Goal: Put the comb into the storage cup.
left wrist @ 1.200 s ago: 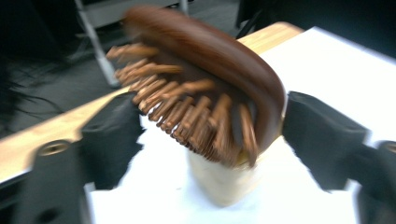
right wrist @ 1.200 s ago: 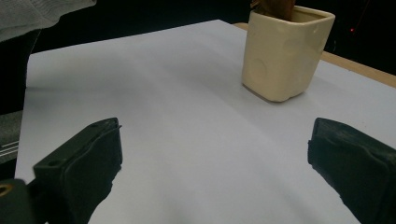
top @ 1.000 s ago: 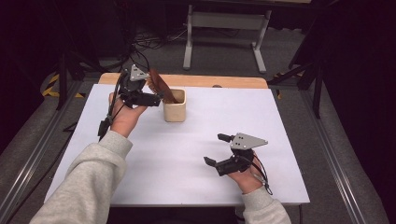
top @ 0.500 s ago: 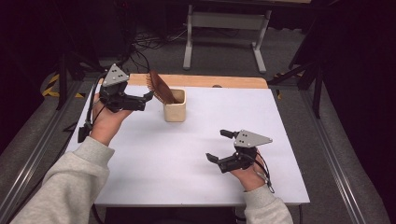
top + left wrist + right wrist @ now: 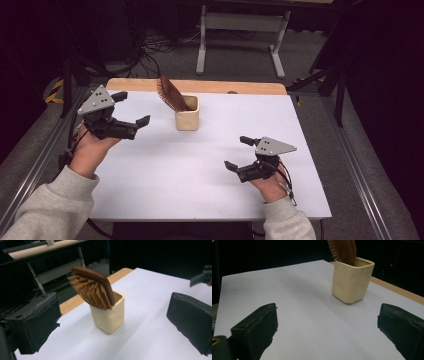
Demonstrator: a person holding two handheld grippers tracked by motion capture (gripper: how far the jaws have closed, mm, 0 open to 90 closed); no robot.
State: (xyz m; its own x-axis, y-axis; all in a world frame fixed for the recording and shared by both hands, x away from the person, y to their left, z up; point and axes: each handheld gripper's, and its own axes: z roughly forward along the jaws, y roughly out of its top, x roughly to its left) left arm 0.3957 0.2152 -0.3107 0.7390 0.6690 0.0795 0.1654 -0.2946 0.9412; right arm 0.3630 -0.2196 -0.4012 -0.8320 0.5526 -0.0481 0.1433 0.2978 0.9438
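Left gripper [image 5: 131,109]: I see it at the far left of the high view, held up above the white table [image 5: 200,175]; my jaws are wide apart with nothing in them

Left hand [image 5: 90,147]: it grips the tool from below, and a grey sleeve [image 5: 45,210] runs down to the corner

Left gripper view: here I see my two black pads [image 5: 35,322], one on each side, with the cup between them but farther off; the high view cannot show the bristles this close

Brush [image 5: 170,94]: a brown hairbrush that stands head up in the cup and leans toward the left; in the left gripper view [image 5: 93,287] I can see its bristles point down and left, and its handle is hidden inside the cup

Cup [image 5: 187,114]: a small cream cup that stands on the table near the back edge, just right of my left gripper and well apart from my right one; the right gripper view [image 5: 352,281] shows round dents on its side, which the high view does not

Wood strip [image 5: 200,86]: a tan edge runs behind the table, just past the cup

Right gripper [image 5: 239,153]: low over the table at the right front, jaws wide apart and holding nothing

Right gripper view: I see my two black pads [image 5: 257,327] low at each side with bare white table between them
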